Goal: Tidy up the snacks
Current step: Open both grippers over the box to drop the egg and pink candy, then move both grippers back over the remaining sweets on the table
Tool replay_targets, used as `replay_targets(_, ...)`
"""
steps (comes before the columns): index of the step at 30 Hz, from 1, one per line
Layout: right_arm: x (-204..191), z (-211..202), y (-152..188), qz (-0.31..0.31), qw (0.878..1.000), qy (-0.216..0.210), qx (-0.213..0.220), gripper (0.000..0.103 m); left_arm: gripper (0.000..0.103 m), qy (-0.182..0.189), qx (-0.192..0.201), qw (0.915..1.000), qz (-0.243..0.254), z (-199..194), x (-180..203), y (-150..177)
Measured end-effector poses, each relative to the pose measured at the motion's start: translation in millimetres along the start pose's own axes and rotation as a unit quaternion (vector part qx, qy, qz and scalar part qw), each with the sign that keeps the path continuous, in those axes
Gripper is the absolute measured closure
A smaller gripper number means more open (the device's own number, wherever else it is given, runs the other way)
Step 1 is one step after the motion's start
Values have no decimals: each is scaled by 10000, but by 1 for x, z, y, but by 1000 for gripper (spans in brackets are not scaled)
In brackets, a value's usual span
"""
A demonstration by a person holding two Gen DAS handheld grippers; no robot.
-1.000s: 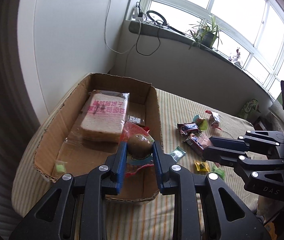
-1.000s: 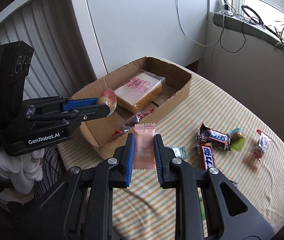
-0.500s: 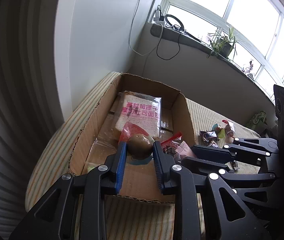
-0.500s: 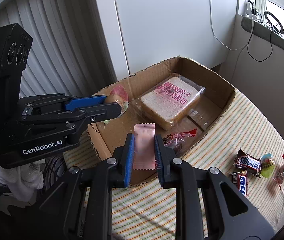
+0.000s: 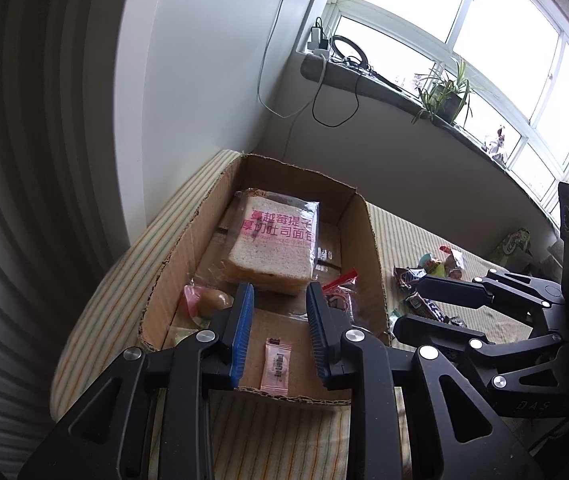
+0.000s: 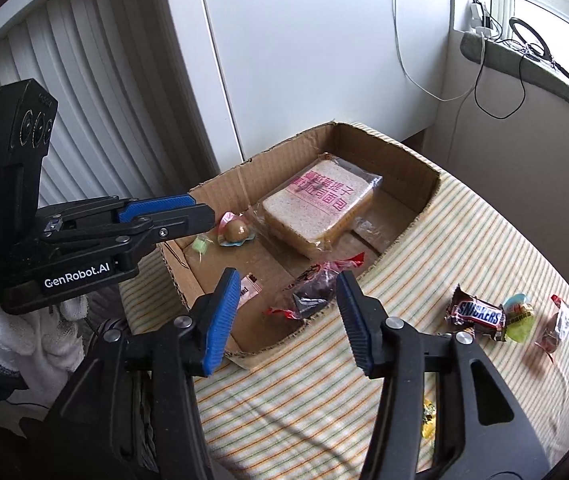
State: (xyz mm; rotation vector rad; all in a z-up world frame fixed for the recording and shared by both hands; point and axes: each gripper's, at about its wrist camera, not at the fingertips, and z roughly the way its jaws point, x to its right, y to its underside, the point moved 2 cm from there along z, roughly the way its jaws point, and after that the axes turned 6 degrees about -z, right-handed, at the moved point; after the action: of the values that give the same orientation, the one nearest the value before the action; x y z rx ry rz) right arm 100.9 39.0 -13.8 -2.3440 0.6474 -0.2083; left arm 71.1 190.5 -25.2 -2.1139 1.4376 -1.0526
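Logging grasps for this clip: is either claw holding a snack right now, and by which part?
Nothing is held. The left claw and right claw are both open; the pink sachet and round wrapped snack lie loose in the cardboard box.

Bread (image 6: 320,208) in box (image 6: 388,152); Snickers (image 6: 474,312) on table (image 6: 464,248) right.

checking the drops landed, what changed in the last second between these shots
Both grippers let go. The left gripper opened and its brown round snack now lies in the cardboard box. The right gripper opened and its pink sachet lies on the box floor. The bagged bread and Snickers bar stayed put.
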Motion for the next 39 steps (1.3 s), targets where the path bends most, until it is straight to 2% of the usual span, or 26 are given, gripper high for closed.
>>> replay_targets(5, 28, -28, 17, 221, 9994, 269, 35, 41, 77, 188, -32, 9997, 155, -4, 21, 7)
replay_targets(16, 109, -75, 79, 1051, 9907, 848, -160, 40, 77, 705, -365, 9943, 709, 2, 91, 36)
replay_targets(18, 117, -77, 92, 1100, 9889, 962, -264, 40, 72, 764, -505, 9926, 800, 7, 101, 44)
replay_targets(19, 121, -77, 97, 1120, 9880, 1016, -319, 40, 61, 781, -574, 9917, 844, 10, 106, 48)
replay_targets(22, 132, -76, 115, 1188, 9855, 1110, -477, 40, 59, 813, -741, 9888, 1010, 21, 120, 60)
replay_targets(32, 144, -50, 146, 1431, 9822, 954, -761, 40, 59, 973, -1350, 9759, 1414, 60, 158, 97)
replay_targets(36, 149, -43, 151, 1492, 9815, 901, -789, 40, 59, 1039, -1562, 9731, 1338, 75, 163, 103)
replay_targets(39, 153, -38, 153, 1542, 9812, 847, -798, 44, 59, 1040, -1616, 9731, 1273, 85, 166, 103)
